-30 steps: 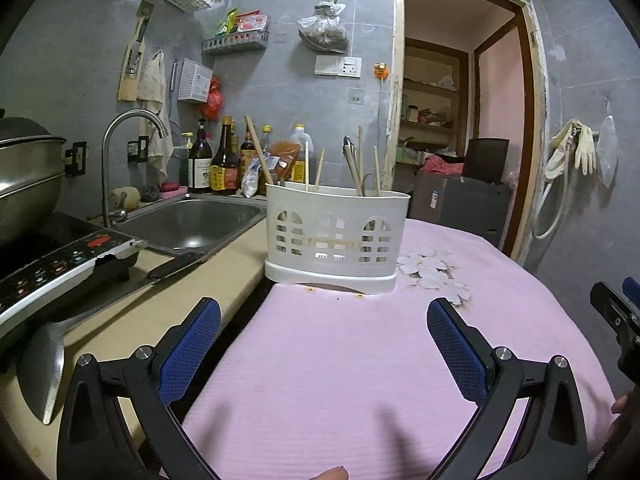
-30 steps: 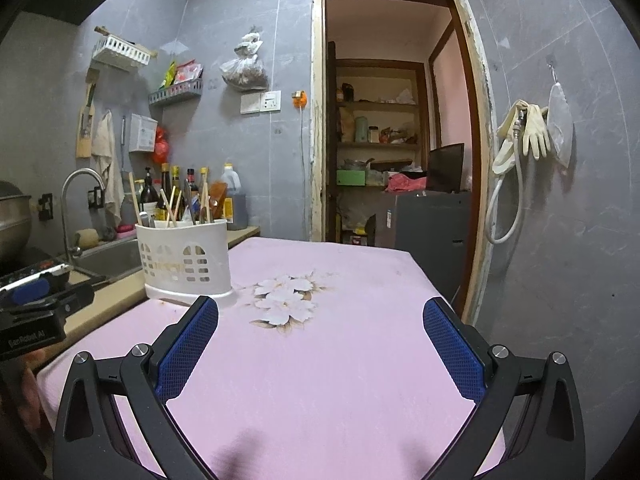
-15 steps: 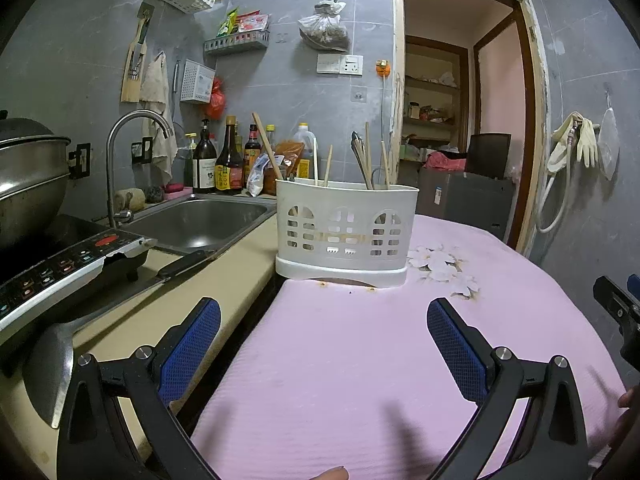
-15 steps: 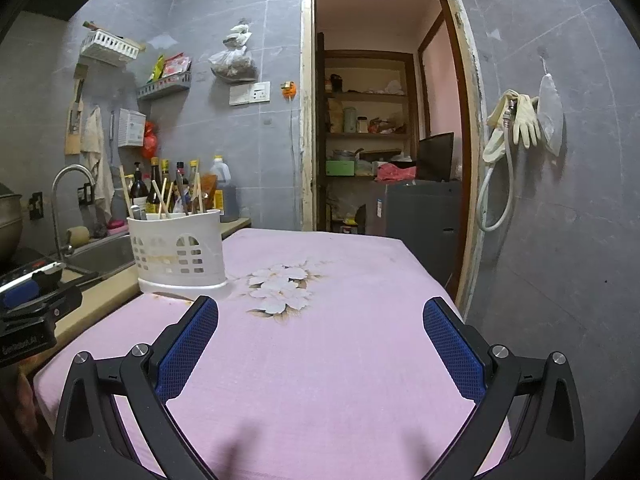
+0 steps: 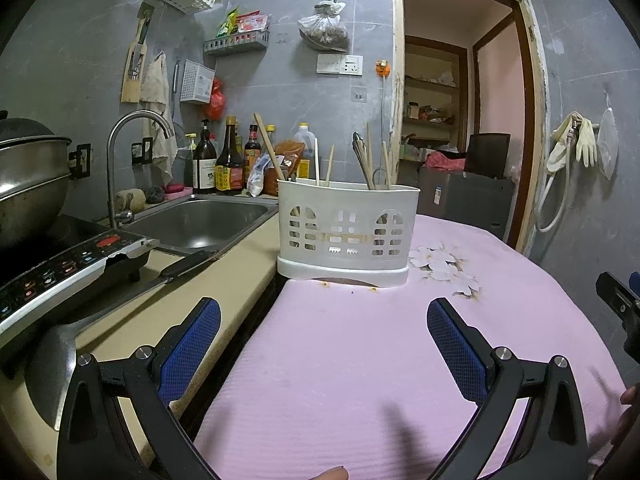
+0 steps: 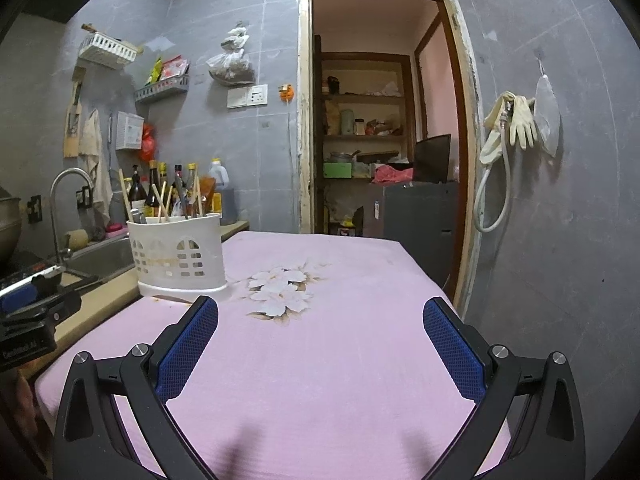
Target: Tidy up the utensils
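A white slotted utensil holder [image 5: 347, 233] stands at the left edge of the pink tablecloth [image 5: 380, 352], with chopsticks [image 5: 323, 167] and a metal utensil [image 5: 362, 160] sticking up out of it. My left gripper [image 5: 323, 344] hangs open and empty over the cloth, short of the holder. The right wrist view shows the same holder [image 6: 178, 254] at the far left. My right gripper [image 6: 320, 344] is open over the middle of the cloth, holding nothing. A long metal spatula [image 5: 100, 320] lies on the beige counter to the left.
A steel sink [image 5: 200, 220] with a tap [image 5: 132, 152], sauce bottles [image 5: 224, 160] and an induction cooker [image 5: 60, 268] with a pot [image 5: 28, 176] line the counter. A doorway [image 6: 380, 120] opens behind the table, and a grey wall [image 6: 560, 220] stands close on the right.
Both grippers have lowered and drawn back a little, so the holder sits higher in both views. Their jaws stay open.
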The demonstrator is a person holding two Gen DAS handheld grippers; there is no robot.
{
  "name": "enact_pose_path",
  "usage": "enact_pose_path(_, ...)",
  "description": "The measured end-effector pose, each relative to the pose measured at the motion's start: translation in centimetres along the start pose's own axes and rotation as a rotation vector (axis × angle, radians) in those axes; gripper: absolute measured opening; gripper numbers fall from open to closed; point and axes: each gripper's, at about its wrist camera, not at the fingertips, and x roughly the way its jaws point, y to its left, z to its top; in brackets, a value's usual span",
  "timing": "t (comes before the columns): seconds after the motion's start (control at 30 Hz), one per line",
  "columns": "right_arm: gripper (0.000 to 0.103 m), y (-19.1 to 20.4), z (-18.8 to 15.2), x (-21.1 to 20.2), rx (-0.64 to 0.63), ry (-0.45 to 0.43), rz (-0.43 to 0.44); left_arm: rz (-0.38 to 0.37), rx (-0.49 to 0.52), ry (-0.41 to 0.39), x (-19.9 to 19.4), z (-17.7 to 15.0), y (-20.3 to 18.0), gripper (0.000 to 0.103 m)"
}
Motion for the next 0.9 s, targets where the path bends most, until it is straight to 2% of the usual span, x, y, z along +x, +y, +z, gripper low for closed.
enact_pose_path(0.9,0.103,-0.02,0.07,-0.05,-0.002,0.001,-0.007,-0.002,0.001,-0.003,-0.06,0.12,-0.19,0.101)
